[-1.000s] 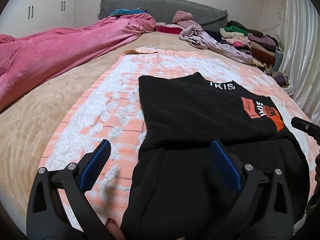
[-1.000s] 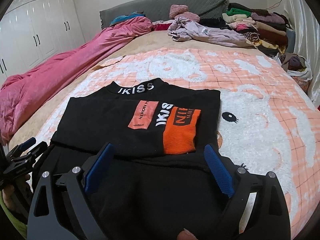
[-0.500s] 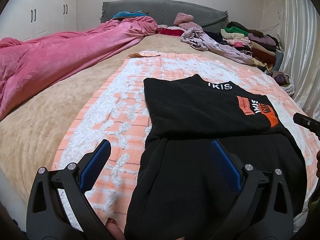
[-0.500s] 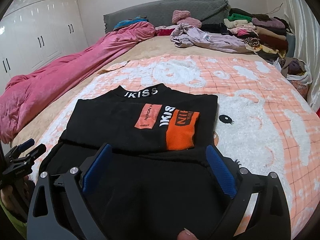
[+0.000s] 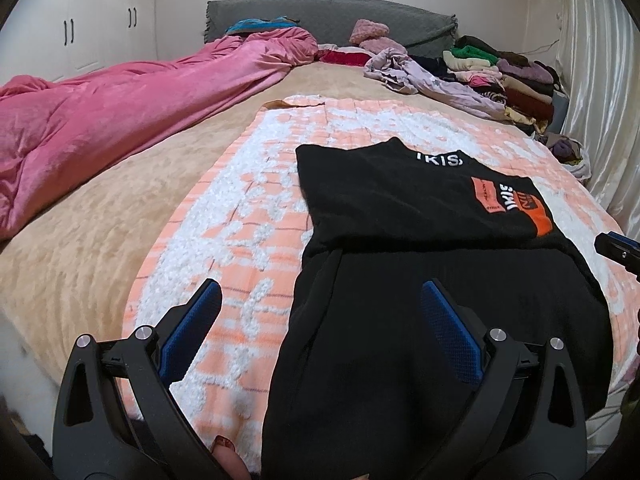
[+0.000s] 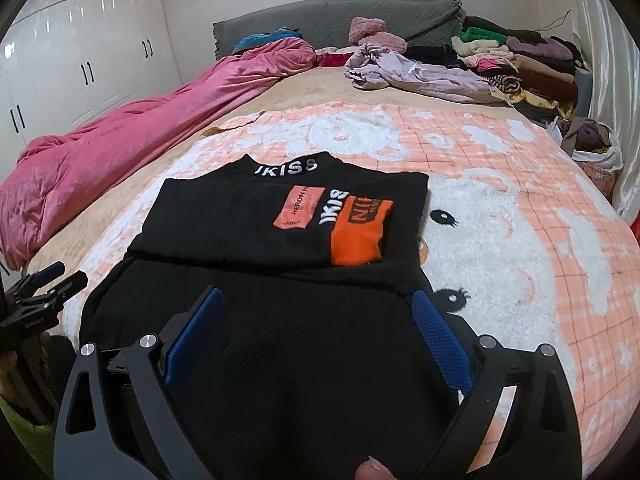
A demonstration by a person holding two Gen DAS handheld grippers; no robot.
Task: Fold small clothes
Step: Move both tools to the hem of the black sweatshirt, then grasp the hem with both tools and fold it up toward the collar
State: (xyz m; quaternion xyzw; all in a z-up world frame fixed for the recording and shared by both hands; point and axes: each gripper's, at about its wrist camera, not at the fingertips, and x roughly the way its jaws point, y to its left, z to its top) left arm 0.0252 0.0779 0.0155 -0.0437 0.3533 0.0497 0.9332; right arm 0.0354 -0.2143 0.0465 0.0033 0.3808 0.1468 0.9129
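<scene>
A black shirt point(image 5: 420, 264) point(image 6: 280, 300) with white "IKISS" lettering and an orange patch point(image 6: 360, 232) lies on the orange-and-white blanket point(image 5: 248, 216) point(image 6: 520, 240). Its upper part lies folded over the lower part. My left gripper point(image 5: 320, 300) is open and empty above the shirt's near left edge. My right gripper point(image 6: 316, 308) is open and empty above the shirt's near part. The left gripper also shows at the left edge of the right wrist view point(image 6: 44, 292). The right gripper's tip shows at the right edge of the left wrist view point(image 5: 618, 250).
A pink duvet point(image 5: 100, 128) point(image 6: 120, 136) lies along the left of the bed. A lilac garment point(image 6: 420, 72) and a stack of folded clothes point(image 6: 528, 64) sit at the back right near the grey headboard point(image 5: 320, 16). White wardrobes point(image 6: 80, 60) stand at left, a curtain at right.
Both grippers have drawn back and up from the shirt, so more of the bed shows. Both stay open. The shirt has not moved.
</scene>
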